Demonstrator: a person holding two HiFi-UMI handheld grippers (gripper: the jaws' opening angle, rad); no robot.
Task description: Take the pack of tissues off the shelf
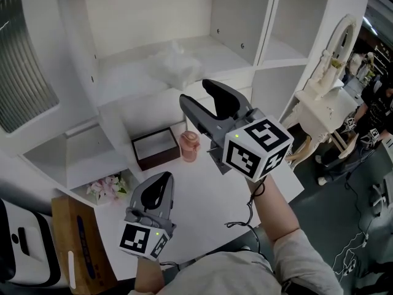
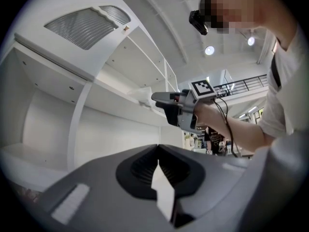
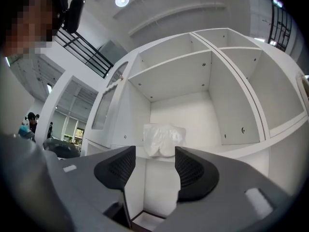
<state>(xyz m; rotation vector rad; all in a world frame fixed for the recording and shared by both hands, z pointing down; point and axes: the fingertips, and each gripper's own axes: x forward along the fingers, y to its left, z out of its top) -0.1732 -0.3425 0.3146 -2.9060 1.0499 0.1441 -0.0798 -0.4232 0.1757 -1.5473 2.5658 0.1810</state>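
Note:
The pack of tissues, white and crinkly, lies on a middle board of the white shelf unit. My right gripper is raised in front of that board with its jaws open and nothing between them. In the right gripper view the pack sits at the board's front edge, beyond the open gripper and in line with the gap. My left gripper hangs lower over the white desk surface, jaws shut and empty. The left gripper view shows its shut gripper and the right gripper up by the shelf.
On the desk below the shelf stand a dark brown box with a white lining and a pink cup. Pink flowers lie at the desk's left edge, beside a cardboard box. An ornate white mirror stand is to the right.

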